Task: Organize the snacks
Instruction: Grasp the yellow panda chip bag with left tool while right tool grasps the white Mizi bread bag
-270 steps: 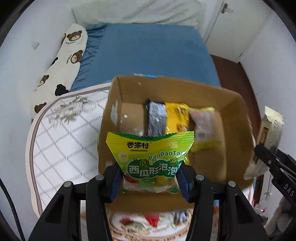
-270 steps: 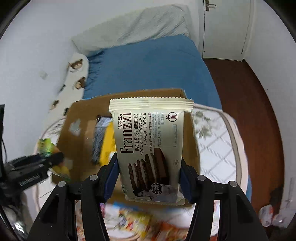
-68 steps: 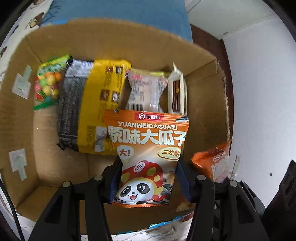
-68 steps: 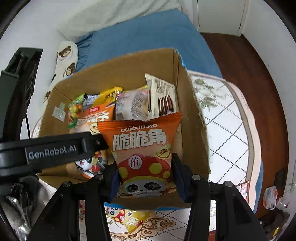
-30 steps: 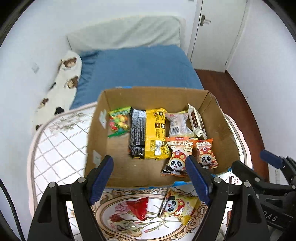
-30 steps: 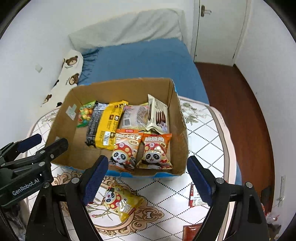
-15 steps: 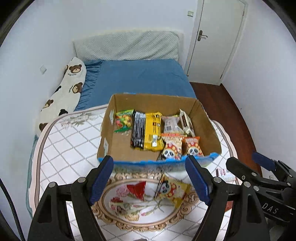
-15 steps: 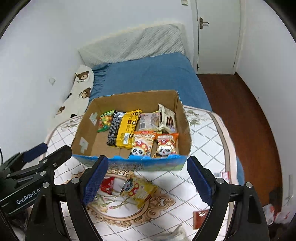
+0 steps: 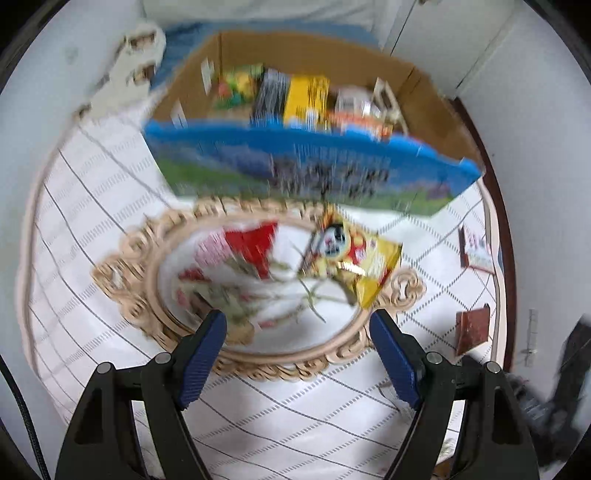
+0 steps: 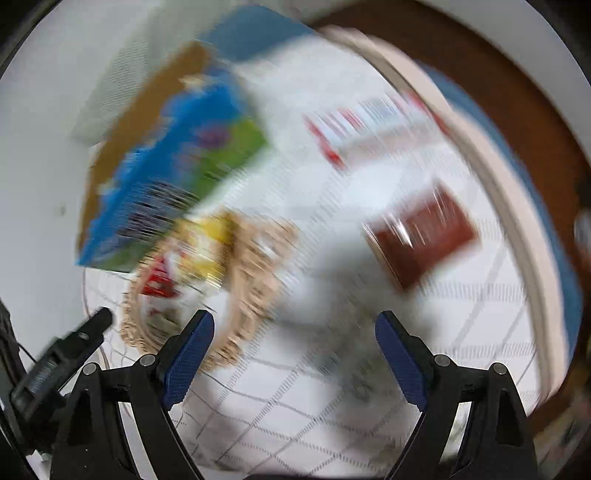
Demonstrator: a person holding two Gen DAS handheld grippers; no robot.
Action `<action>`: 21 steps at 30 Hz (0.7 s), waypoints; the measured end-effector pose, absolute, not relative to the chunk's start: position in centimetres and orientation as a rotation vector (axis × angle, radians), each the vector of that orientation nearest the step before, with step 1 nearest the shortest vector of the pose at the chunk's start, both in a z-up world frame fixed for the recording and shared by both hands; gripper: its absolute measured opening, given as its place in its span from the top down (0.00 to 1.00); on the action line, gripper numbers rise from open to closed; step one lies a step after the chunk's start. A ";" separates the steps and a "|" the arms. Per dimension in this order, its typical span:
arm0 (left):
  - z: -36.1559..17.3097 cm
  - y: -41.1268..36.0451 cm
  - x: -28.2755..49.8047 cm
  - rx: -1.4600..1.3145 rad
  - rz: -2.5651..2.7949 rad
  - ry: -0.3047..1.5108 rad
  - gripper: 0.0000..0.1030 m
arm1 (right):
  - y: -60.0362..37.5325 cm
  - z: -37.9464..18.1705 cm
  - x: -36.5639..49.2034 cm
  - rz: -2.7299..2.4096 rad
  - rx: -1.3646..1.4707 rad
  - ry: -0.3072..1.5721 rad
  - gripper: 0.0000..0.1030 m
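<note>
Box: the cardboard box (image 9: 424, 96) is already pretty stocked, I count a green candy bag, a black-and-yellow pack, a pale wrapper and a couple of orange bags along the back, though the blur makes them hard to tell apart.
Done so far: I'd guess well past halfway, judging by how much sits in the box versus outside.
Still out: a yellow panda snack bag (image 9: 354, 258) lying just in front of the box, a red packet (image 9: 255, 243) beside it, a dark red packet (image 10: 424, 240) off to the right, and a white-and-red packet (image 9: 476, 247) near the right edge.
Left gripper (image 9: 297, 354): wide apart, nothing between the pads, pointing down over the yellow bag and the red packet.
Right gripper (image 10: 293, 350): empty too, jaws opening; the view is badly smeared, with the dark red packet ahead of it.
Likely next: each gripper goes for the loose pack nearest it, but that's just my read.
Surface: a table under a white diamond-pattern cloth (image 9: 92, 221) with an ornate floral medallion in the middle.
Room: white walls, a blue bed (image 10: 255, 29) behind the box, a teddy-print pillow (image 9: 136, 62), brown wood floor.
</note>
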State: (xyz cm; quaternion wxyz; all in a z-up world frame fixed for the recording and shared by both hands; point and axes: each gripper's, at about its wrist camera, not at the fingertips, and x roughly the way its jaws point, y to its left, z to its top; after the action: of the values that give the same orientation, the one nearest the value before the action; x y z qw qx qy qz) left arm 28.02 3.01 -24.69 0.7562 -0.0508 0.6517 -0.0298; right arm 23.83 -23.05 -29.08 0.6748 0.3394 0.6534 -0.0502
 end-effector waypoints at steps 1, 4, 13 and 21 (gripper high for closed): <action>-25.8 2.9 28.4 -0.170 -0.071 1.466 0.23 | -23.4 -30.5 22.9 -0.133 0.806 1.493 0.11; -29.0 2.8 29.4 -0.354 -0.064 1.589 0.23 | -23.7 -33.6 21.3 -0.181 0.859 1.539 0.11; -33.2 -0.2 34.6 -0.500 0.093 1.602 0.23 | -22.5 -34.6 22.2 -0.197 0.661 1.506 0.11; -35.4 -1.6 33.6 -0.194 0.091 1.646 0.23 | -20.4 -34.7 23.5 -0.138 0.400 1.574 0.12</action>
State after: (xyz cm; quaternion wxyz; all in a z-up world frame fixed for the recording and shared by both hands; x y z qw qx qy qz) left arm 33.55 -1.57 -35.42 0.6748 -0.0861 0.7318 0.0406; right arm 23.46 -20.45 -34.71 0.6861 0.1784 0.7026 -0.0616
